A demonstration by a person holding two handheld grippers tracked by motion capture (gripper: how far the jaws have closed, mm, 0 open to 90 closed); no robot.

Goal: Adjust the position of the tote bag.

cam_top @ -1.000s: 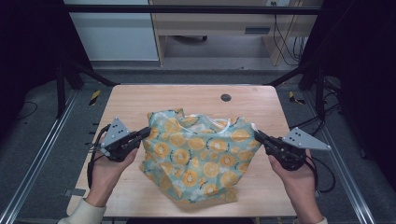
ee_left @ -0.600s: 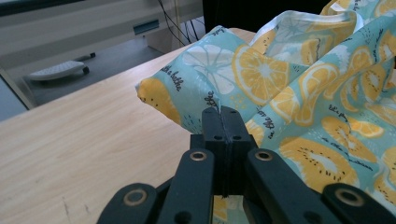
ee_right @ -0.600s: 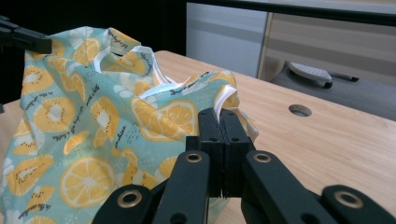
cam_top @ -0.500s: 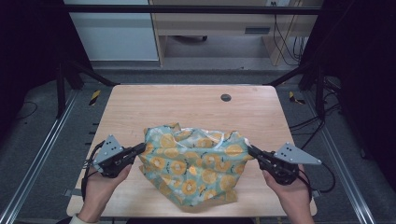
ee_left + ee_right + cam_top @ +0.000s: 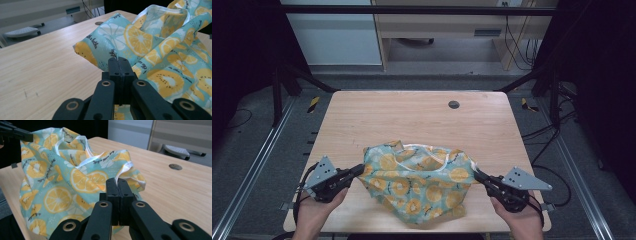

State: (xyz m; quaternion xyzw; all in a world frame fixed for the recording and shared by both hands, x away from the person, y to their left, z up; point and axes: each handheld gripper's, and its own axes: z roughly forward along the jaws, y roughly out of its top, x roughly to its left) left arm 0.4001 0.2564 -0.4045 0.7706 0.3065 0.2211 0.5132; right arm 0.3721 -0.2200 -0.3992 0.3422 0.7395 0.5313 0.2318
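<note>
Table: a pale wooden table with rounded corners [image 5: 377,115].
Grommet: a small round dark cable grommet [image 5: 454,104] set in the tabletop near its far edge.
Floor: grey, with loose black cables [image 5: 548,131] right of the table.
Beyond: a light wooden desk [image 5: 437,22].

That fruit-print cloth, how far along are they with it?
Done: both tongs, left and right, are clamped on opposite edges of the cloth. In hand: it hangs bunched between them over the table. Left: it likely needs spreading flat; it is crumpled.

A lab: a wooden table [image 5: 412,115] inside a metal frame [image 5: 257,165], loose cables [image 5: 517,45] and plain cabinets [image 5: 332,40] behind.
</note>
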